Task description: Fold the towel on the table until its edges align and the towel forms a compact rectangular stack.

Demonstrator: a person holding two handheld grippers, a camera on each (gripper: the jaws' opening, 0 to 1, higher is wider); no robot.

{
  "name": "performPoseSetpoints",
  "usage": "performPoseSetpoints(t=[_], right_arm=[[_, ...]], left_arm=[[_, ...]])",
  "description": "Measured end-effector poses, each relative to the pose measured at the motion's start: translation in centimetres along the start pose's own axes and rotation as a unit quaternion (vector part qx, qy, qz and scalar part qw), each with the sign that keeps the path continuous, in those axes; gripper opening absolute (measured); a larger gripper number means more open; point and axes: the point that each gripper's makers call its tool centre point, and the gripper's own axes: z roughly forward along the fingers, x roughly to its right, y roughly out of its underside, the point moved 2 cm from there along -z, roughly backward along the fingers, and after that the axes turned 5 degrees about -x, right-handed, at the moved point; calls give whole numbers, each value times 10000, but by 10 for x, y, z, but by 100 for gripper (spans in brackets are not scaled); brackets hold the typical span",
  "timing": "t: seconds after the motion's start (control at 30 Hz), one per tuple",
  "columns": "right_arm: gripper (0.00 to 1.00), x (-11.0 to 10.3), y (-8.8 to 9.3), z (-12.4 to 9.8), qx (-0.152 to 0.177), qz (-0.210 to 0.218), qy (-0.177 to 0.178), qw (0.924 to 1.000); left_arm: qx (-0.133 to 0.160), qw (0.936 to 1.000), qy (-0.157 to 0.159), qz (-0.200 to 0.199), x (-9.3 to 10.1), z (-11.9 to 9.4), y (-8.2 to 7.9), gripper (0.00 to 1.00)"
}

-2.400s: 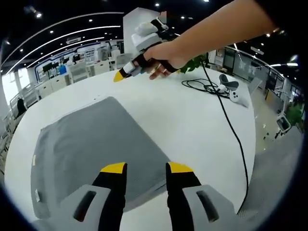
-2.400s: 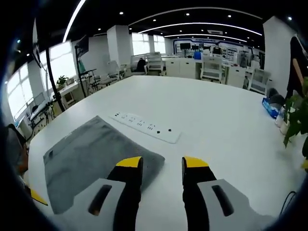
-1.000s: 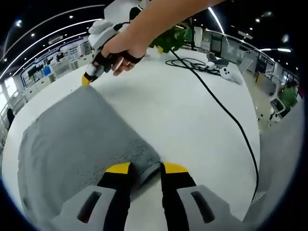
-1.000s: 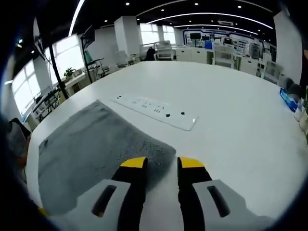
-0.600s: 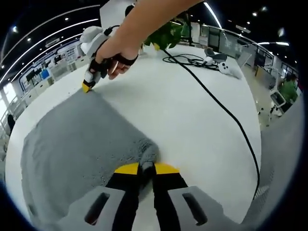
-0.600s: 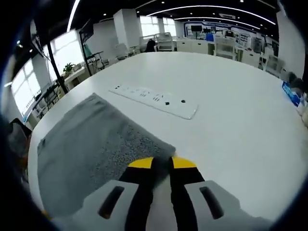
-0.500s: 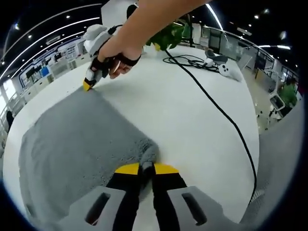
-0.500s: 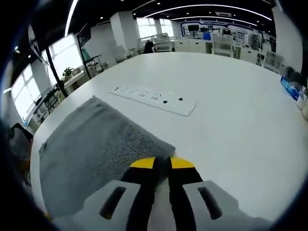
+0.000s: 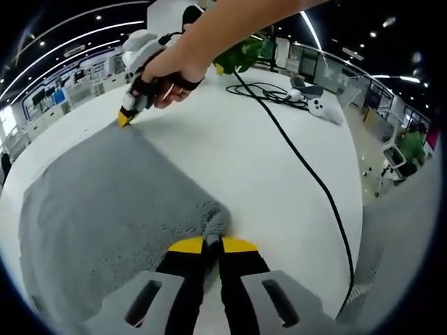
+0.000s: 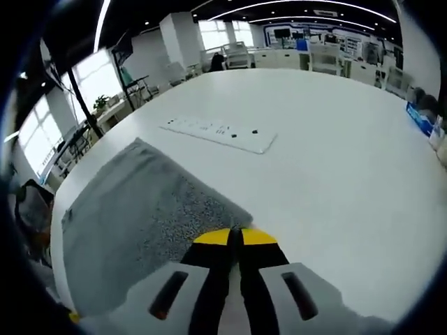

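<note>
The left gripper [image 9: 211,243] pinches one corner of the grey towel [image 9: 98,202]. The right gripper [image 10: 235,237] clamps another corner on the white table [image 10: 335,153].

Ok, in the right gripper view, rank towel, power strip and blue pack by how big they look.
1. Towel, largest by far, though it lies nearest the camera.
2. Power strip, a long white bar farther back.
3. Blue pack, smallest; it sits at the view's warped edge, so its true size is unsure.

Towel [image 9: 105,202] corner (pinched) in hand-held gripper [image 9: 212,243]
</note>
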Motion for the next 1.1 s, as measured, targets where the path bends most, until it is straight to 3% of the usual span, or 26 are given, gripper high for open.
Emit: performPoseSetpoints(t=[0.2,0.33,0.5,0.9,1.1], right_arm=[[1,3,13,-15,-236,-115,-45,9996],[1,10,21,-24,-294,131,-88,9994],[0,15,30,-38,-358,-15,11,9994],[0,28,30,-64,-365,1,118,9993],[0,37,29,-79,-350,19,251,9991]], left_arm=[[-11,9998,202,75,19,5,-5,6],[-79,9995,285,98,30,7,-8,6],[-50,9991,421,17,43,6,-15,6],[319,9970,676,-190,62,-2,-49,5],[688,9939,731,-460,67,-11,-69,5]])
